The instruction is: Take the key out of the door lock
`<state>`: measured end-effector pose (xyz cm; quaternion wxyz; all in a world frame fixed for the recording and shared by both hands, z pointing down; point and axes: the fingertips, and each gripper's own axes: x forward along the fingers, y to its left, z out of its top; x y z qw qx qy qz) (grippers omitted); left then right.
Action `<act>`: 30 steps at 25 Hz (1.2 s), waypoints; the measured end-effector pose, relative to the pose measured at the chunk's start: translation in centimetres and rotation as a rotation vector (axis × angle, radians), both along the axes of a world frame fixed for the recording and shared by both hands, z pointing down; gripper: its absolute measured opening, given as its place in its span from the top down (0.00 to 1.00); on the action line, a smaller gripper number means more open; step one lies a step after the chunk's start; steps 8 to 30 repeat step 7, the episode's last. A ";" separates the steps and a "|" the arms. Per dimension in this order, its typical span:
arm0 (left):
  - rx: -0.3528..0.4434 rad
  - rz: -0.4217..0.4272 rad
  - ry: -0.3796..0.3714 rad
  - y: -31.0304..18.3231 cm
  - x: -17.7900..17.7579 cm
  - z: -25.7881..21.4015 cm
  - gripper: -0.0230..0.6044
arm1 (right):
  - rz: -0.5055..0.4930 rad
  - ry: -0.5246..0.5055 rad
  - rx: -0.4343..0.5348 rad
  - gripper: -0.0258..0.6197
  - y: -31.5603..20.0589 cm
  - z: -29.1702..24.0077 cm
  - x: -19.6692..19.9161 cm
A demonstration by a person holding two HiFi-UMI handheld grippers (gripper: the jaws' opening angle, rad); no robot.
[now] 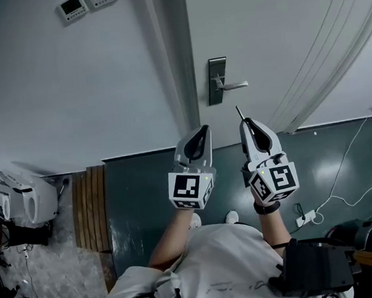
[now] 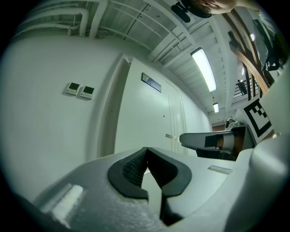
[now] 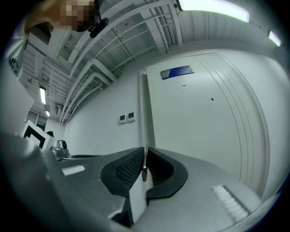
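The grey door (image 1: 279, 29) has a metal lock plate (image 1: 217, 80) with a lever handle (image 1: 233, 86). My right gripper (image 1: 248, 122) is held up just below the plate, shut on a thin metal key (image 1: 239, 112) whose blade pokes out past the fingertips, apart from the lock. In the right gripper view the key (image 3: 144, 164) stands edge-on between the black pads (image 3: 128, 168). My left gripper (image 1: 202, 131) hovers beside it to the left, shut with nothing between its pads (image 2: 132, 168). The left gripper view shows the right gripper (image 2: 213, 139) and the handle (image 2: 170, 136) beyond.
Two wall control panels (image 1: 88, 1) sit left of the door frame (image 1: 177, 53). On the floor lie white machines (image 1: 26, 198) at left, a wooden strip (image 1: 90, 208), a white cable with a power strip (image 1: 311, 217) at right, and a black bag (image 1: 317, 267) near the person.
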<state>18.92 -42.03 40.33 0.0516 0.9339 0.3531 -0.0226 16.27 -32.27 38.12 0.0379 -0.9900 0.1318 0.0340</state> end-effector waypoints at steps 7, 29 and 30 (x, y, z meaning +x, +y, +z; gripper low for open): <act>-0.007 0.007 0.010 -1.2 0.3 -0.1 0.96 | 0.032 -0.001 -0.013 0.91 -0.7 0.1 0.4; -0.007 0.007 0.010 -1.2 0.3 -0.1 0.96 | 0.032 -0.001 -0.013 0.91 -0.7 0.1 0.4; -0.007 0.007 0.010 -1.2 0.3 -0.1 0.96 | 0.032 -0.001 -0.013 0.91 -0.7 0.1 0.4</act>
